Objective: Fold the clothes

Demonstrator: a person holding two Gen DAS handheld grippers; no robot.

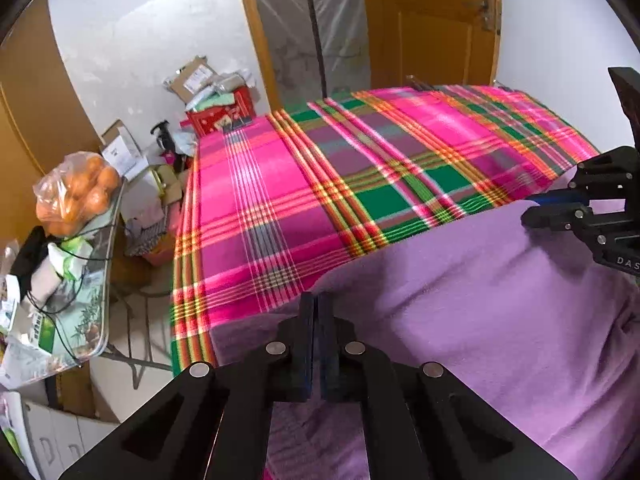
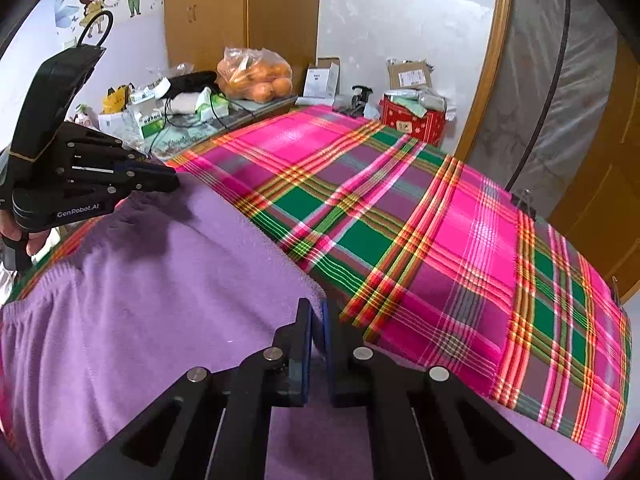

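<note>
A purple garment (image 1: pixel 500 312) fills the lower right of the left wrist view and the lower left of the right wrist view (image 2: pixel 140 300), lying on a bed covered with a pink, green and orange plaid sheet (image 1: pixel 288 200). An elastic waistband shows at the left edge of the right wrist view.

The left gripper (image 1: pixel 316 308), at bottom centre of its view, has its fingers pressed nearly together on the garment's far edge. In the right wrist view it sits at the upper left (image 2: pixel 172 182), with a hand (image 2: pixel 20 236) on its handle.

The right gripper (image 2: pixel 316 312) has its fingers drawn close, with a narrow gap pinching purple fabric.

Beyond the bed, a bag of oranges (image 1: pixel 76 196) rests on a cluttered surface (image 1: pixel 102 312), and a red box (image 2: pixel 412 124) stands near the wall.
</note>
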